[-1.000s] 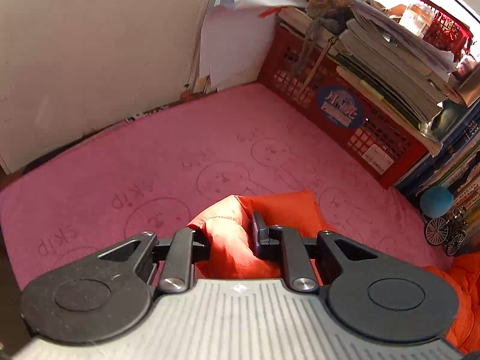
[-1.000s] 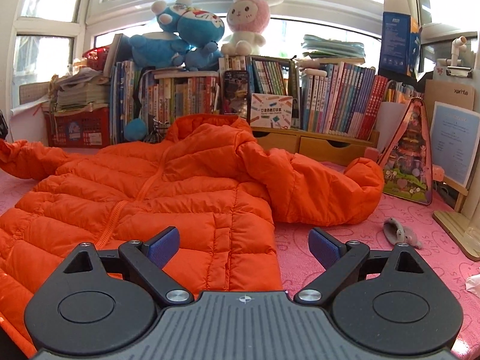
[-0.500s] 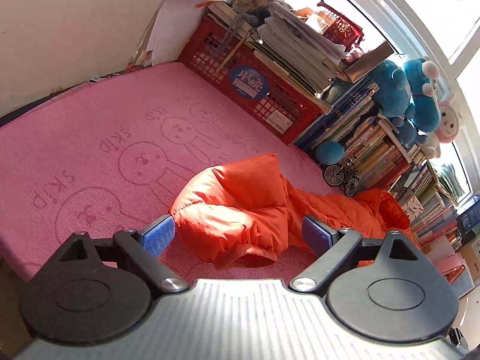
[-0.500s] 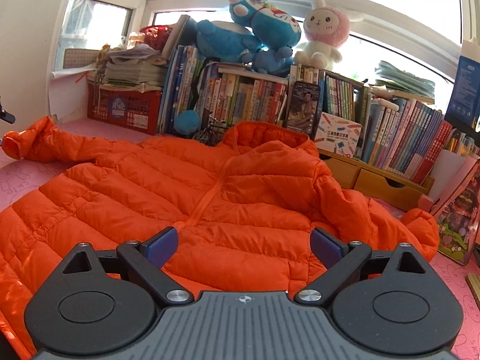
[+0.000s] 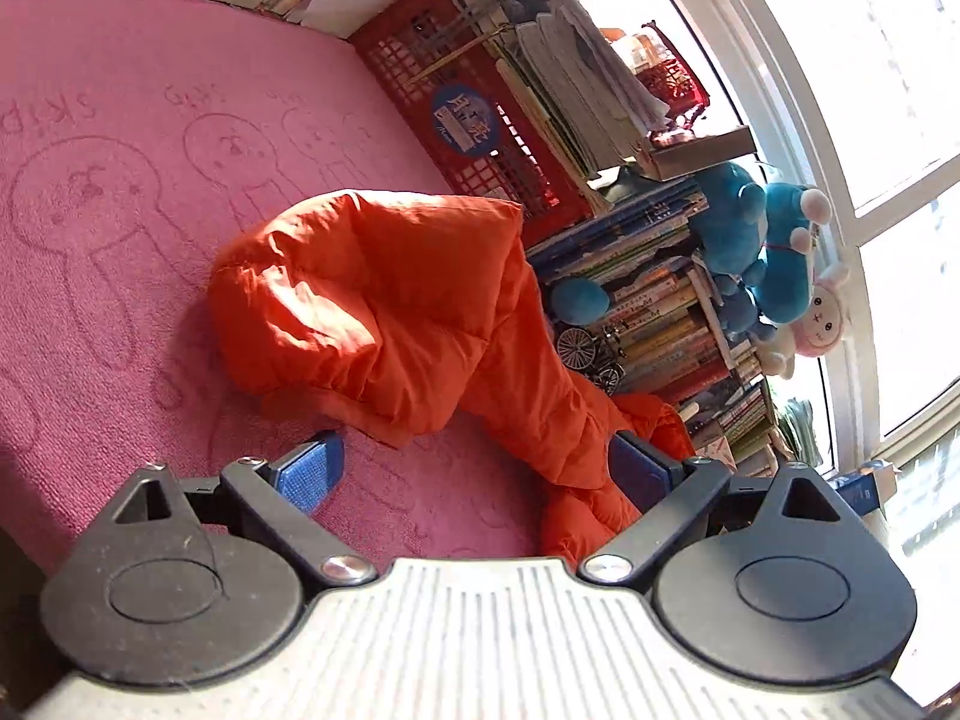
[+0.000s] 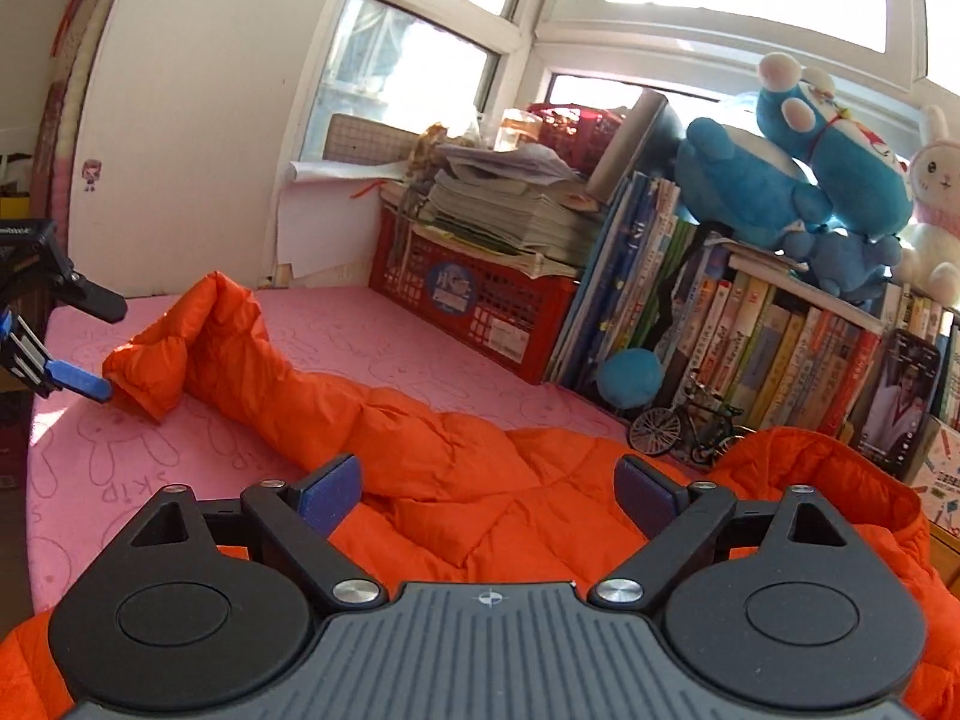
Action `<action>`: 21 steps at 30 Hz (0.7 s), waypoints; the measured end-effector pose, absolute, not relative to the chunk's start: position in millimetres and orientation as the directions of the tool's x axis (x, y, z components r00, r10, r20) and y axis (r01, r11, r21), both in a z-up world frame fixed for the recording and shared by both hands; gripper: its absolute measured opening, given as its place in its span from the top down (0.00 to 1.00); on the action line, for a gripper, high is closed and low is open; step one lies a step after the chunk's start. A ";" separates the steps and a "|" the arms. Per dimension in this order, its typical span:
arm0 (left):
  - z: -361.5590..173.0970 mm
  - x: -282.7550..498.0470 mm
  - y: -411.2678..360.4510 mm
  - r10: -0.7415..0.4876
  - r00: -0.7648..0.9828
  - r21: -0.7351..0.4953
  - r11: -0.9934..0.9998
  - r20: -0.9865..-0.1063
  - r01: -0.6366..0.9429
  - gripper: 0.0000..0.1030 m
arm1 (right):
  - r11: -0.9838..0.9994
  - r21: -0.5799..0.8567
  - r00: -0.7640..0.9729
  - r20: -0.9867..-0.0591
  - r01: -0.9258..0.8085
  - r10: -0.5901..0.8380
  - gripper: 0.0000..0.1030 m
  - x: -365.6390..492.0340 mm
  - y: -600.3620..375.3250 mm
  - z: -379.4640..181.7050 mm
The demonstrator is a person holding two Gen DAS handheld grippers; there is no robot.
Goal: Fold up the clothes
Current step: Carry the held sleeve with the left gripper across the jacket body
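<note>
Our left tongs (image 5: 474, 462) are wide apart and empty now: a second ago they pinched the sleeve cuff (image 5: 336, 324), and we've let it drop, bunched on the pink mat (image 5: 120, 240) at frame centre. Right tongs (image 6: 489, 492) hang wide over the orange puffer jacket (image 6: 480, 480), spread low in frame. Beyond, the red crate (image 6: 480, 306). Sleeve's drawn out sideways, not folded in.

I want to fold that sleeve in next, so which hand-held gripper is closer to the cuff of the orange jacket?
Left. The left hand-held gripper sits open just beside the cuff; the right hand-held gripper hovers over the jacket's body, far along the sleeve.
</note>
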State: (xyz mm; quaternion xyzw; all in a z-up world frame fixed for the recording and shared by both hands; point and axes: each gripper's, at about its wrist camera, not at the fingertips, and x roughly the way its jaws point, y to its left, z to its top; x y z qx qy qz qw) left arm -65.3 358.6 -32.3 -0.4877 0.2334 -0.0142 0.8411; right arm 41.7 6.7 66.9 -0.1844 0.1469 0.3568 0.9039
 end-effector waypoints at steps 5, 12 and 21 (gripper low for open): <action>-36.4 -49.7 365.3 -0.114 0.939 -0.851 0.468 -0.324 -0.236 0.37 | 0.591 -0.309 0.664 -0.419 -0.745 0.619 0.10 59.1 92.8 37.5; 5.4 -31.2 390.8 0.005 0.961 -0.780 0.582 -0.278 -0.229 0.78 | 0.534 -0.136 0.499 -0.599 -0.834 0.626 0.86 77.7 136.1 3.2; -9.3 -42.0 419.4 -0.025 0.934 -0.788 0.546 -0.356 -0.285 0.45 | 0.422 -0.178 0.431 -0.633 -0.889 0.642 0.84 45.8 130.8 -14.2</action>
